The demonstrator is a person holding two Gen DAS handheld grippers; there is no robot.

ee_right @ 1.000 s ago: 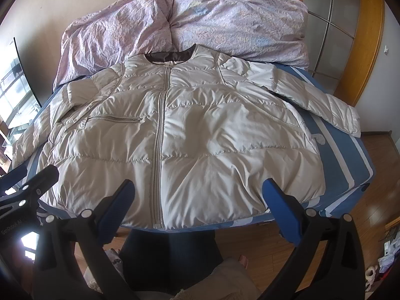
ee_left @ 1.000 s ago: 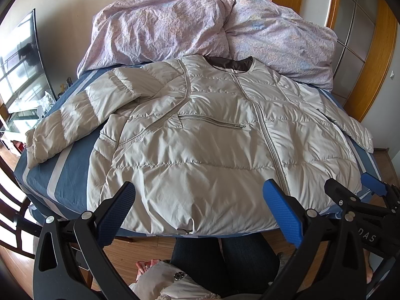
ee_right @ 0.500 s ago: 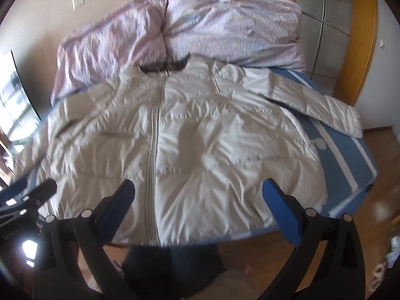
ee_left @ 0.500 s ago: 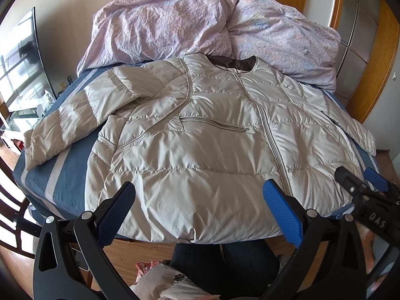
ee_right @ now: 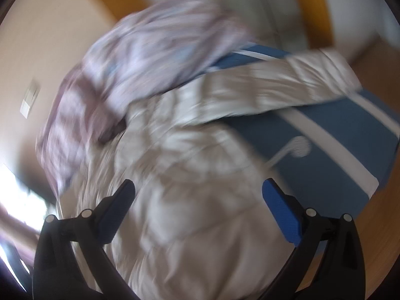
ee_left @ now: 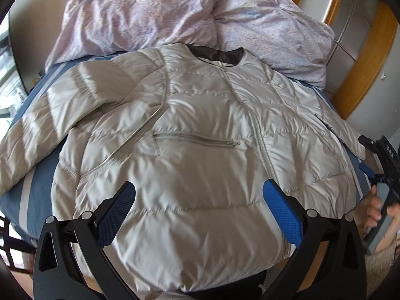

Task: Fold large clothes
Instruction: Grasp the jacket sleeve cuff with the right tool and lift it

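Since the earlier frame, both cameras have closed in on the jacket point(ee_left: 200, 135), and the right wrist view has rolled sharply and is now heavily motion-blurred. Left gripper point(ee_left: 198, 212) hangs above the hem region of the jacket, fingers point(ee_left: 281, 212) spread wide, nothing between them. Right gripper point(ee_right: 198, 212) likewise shows fingers point(ee_right: 280, 215) spread apart and holding nothing, positioned over the jacket body near its right side. Jacket lies front-up, zipped, spread flat on the bed point(ee_left: 42, 187), collar toward the bunched purple duvet point(ee_left: 175, 12) at the head end. One sleeve point(ee_left: 50, 115) extends across the blue striped sheet on the left of the left wrist view; the other sleeve point(ee_right: 282, 85) lies outstretched on the opposite side. Right gripper is also visible at the right edge of the left wrist view, gripped by the person's hand point(ee_left: 375, 207).
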